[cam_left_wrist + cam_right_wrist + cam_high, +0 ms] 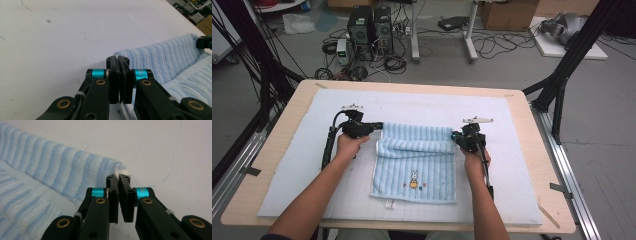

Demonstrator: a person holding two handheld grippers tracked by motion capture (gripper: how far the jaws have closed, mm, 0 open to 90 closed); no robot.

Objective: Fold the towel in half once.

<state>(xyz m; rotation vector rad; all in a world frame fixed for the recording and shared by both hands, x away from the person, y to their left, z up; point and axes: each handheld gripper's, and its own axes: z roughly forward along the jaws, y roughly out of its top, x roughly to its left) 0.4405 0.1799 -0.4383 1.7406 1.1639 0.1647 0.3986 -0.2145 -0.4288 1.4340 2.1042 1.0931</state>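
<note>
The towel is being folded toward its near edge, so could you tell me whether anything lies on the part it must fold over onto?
Nothing visible does. The left gripper and right gripper are each shut on a far corner of the towel. The near half, with its rabbit picture, lies flat and bare on the white mat.

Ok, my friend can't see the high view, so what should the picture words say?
A person's two hands hold black grippers, the left gripper and right gripper, each pinching a far corner of a light blue towel and folding it toward the person. The towel has a little bunny on it and lies on a white mat on a wooden table.
</note>
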